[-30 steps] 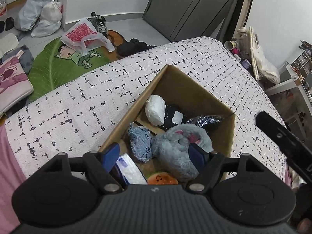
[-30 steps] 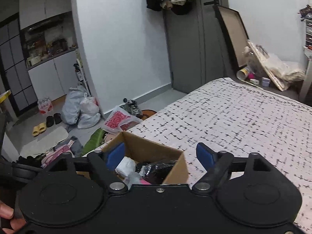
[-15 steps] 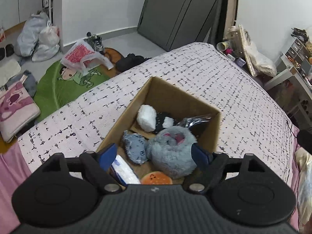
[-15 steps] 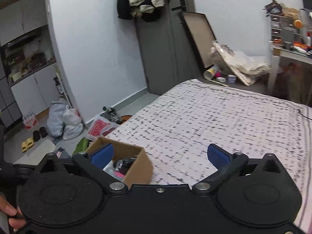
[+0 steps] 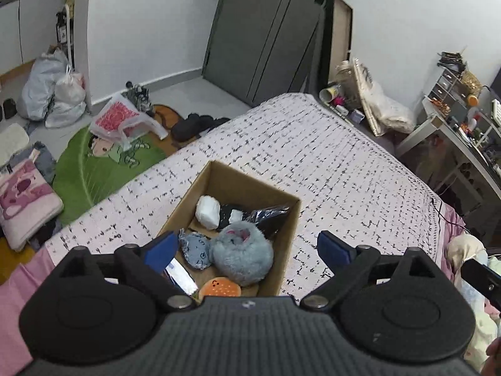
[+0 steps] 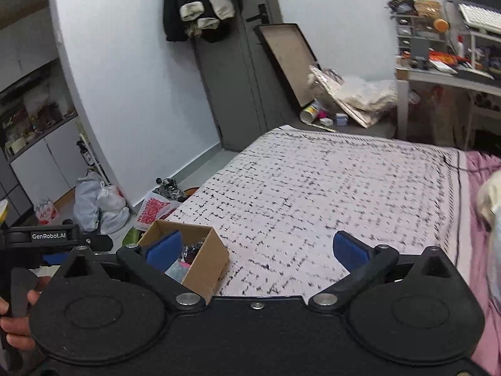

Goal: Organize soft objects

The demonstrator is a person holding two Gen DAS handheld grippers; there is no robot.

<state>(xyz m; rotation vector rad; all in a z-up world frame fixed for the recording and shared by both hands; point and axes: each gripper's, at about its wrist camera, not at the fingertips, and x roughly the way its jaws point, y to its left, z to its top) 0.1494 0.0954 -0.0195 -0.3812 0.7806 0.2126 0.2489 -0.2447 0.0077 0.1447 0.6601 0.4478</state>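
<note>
1. The cardboard box (image 5: 283,241), lower centre on the bed (image 5: 328,156), held a grey plush (image 5: 241,258) and an orange toy (image 5: 219,288).
2. The left gripper (image 5: 247,250) gaped wide, empty.
3. The right gripper (image 6: 255,250) spread wide above bedding.

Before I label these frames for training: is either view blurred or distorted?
Left wrist view: sharp, the brown cardboard box and fluffy grey plush toy crisp, fisheye bending the dark grey door. Right wrist view: motion-smeared, the black-and-white patterned bedspread streaky, worst toward the right edge.
</note>
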